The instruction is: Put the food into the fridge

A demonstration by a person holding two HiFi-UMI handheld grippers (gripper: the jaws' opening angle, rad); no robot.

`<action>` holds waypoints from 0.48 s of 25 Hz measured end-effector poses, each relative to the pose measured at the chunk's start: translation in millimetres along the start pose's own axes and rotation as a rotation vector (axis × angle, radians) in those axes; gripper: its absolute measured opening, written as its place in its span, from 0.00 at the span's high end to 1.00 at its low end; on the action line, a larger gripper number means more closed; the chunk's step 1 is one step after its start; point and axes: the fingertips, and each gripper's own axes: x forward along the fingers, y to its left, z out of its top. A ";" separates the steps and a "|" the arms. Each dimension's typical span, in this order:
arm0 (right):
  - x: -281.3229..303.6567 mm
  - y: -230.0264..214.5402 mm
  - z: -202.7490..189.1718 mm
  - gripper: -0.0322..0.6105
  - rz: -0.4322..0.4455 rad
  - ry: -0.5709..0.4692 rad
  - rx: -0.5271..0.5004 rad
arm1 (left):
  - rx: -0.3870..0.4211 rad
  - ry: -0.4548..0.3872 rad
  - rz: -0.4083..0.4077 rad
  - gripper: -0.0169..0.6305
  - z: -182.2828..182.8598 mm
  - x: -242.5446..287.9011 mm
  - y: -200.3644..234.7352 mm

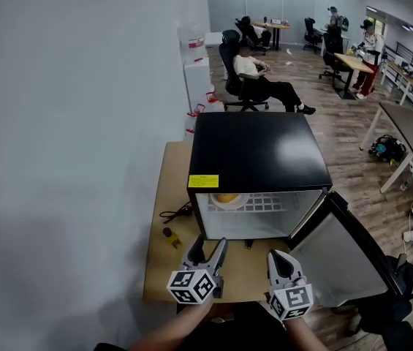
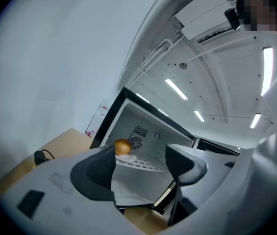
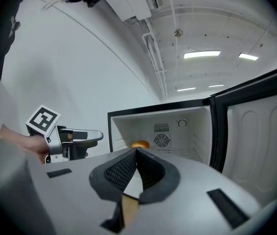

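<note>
food (image 1: 226, 197) already sits on the shelf (image 1: 268, 203) inside the fridge (image 1: 257, 152), left claw (image 1: 207, 251) spread and empty, right claw (image 1: 283, 260) pressed together on nothing, so the next move is probably pushing the open door (image 1: 345, 258) closed.

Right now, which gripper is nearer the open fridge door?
Right. The right gripper sits close beside the door; the left gripper is farther off, before the left half of the fridge.

Before me, a round golden-brown food (image 1: 226, 197) sat on a white plate (image 1: 237, 203) on the white grid shelf (image 1: 272, 203) of the small black fridge (image 1: 257, 152), its door (image 1: 345, 258) standing open to my right.
</note>
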 end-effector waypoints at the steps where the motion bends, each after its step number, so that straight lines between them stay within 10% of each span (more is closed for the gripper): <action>1: -2.7 2.3 0.7 0.86 -0.002 -0.002 0.001 | 0.008 -0.008 -0.006 0.48 3.4 -7.8 -2.3; 5: -12.8 10.9 1.6 0.86 -0.009 -0.001 -0.001 | 0.024 -0.047 -0.001 0.52 13.1 -43.8 -1.8; 12: -25.9 22.5 12.1 0.86 -0.017 -0.011 -0.013 | 0.064 -0.045 -0.037 0.94 15.0 -74.9 -12.1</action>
